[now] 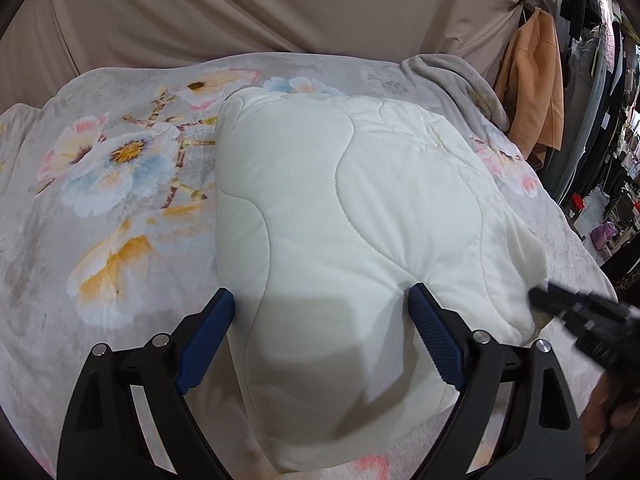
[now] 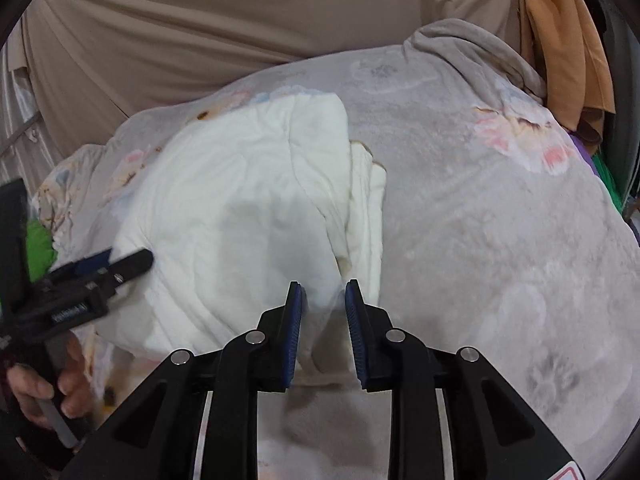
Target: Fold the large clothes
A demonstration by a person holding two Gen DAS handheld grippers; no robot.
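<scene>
A folded white quilted piece [image 1: 344, 216] lies on a grey floral blanket [image 1: 100, 184]. My left gripper [image 1: 320, 300] is wide open, its blue pads at either side of the piece's near left part, just above it. My right gripper [image 2: 323, 292] is partly open with a narrow gap, at the near right edge of the white piece [image 2: 240, 216], where several folded layers show. The right gripper also shows at the right of the left wrist view [image 1: 560, 304]. The left gripper shows at the left of the right wrist view [image 2: 116, 264].
The grey floral blanket [image 2: 480, 220] covers the whole surface. A beige curtain [image 1: 240, 8] hangs behind. An orange garment [image 1: 532, 80] and dark clothes [image 1: 588, 0] hang at the far right. A crumpled grey blanket corner [image 2: 460, 48] lies at the back right.
</scene>
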